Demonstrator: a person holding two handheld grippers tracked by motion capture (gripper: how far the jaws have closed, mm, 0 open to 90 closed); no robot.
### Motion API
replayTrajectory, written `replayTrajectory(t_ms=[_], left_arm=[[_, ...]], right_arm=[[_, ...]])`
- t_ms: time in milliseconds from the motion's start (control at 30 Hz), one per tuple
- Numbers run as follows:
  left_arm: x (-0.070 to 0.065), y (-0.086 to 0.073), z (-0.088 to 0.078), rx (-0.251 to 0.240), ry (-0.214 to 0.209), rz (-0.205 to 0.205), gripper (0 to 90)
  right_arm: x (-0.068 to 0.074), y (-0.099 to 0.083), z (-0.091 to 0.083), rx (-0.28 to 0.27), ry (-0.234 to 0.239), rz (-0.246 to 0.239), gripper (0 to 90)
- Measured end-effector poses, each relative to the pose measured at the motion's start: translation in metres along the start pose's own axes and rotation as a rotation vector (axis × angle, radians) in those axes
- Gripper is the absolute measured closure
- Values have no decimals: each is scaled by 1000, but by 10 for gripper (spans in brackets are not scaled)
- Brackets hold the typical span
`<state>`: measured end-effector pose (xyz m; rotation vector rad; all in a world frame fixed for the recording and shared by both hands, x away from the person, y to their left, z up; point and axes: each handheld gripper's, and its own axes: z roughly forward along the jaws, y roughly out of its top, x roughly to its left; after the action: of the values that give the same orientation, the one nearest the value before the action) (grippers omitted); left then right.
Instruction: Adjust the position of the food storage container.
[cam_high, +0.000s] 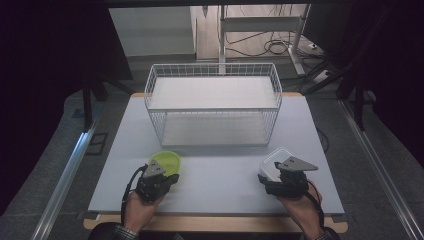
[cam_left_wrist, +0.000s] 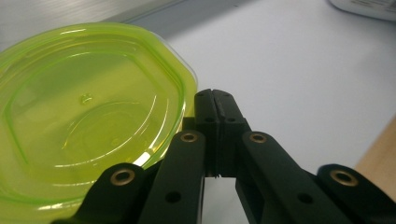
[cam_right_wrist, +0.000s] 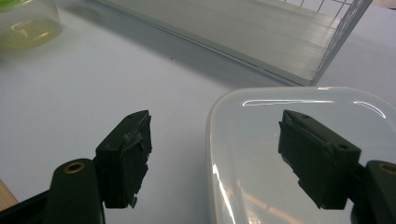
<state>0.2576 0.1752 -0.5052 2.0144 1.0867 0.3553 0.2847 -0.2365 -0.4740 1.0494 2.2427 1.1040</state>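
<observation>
A round yellow-green container (cam_high: 167, 161) with a translucent lid stands on the table at the front left. My left gripper (cam_high: 167, 178) is just behind it on the near side, its jaws shut with nothing between them. In the left gripper view its closed tips (cam_left_wrist: 215, 97) sit right beside the green container's (cam_left_wrist: 88, 112) rim. A clear lidded box (cam_high: 274, 161) rests at the front right. My right gripper (cam_right_wrist: 215, 125) is open and straddles the box's (cam_right_wrist: 252, 154) left edge, one jaw over the lid, the other over bare table, neither pressing.
A white wire basket shelf (cam_high: 212, 107) with two levels stands across the middle of the table behind both containers. The pale grey tabletop (cam_high: 220, 175) stretches between the two hands, with its wooden front edge (cam_high: 215, 224) close to the wrists. The green container (cam_right_wrist: 28, 23) appears far left in the right gripper view.
</observation>
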Motion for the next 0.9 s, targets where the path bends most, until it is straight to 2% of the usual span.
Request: replayTrajectory(t_ms=[567,667,800,900], left_arm=[[39,-3,-5,-33,97,-78,900],[41,-3,-6,-44,92,-89,900],[34,-2,-10,-76,57,-64,892],[27,-2,-8,-80,32,-36,804]], right_arm=[[1,0,1,6,8,-4,274],[1,-1,1,7,10,0,275],[-1,0,0,2,9,13,303],[-6,0,-4,-11,5,28,370]])
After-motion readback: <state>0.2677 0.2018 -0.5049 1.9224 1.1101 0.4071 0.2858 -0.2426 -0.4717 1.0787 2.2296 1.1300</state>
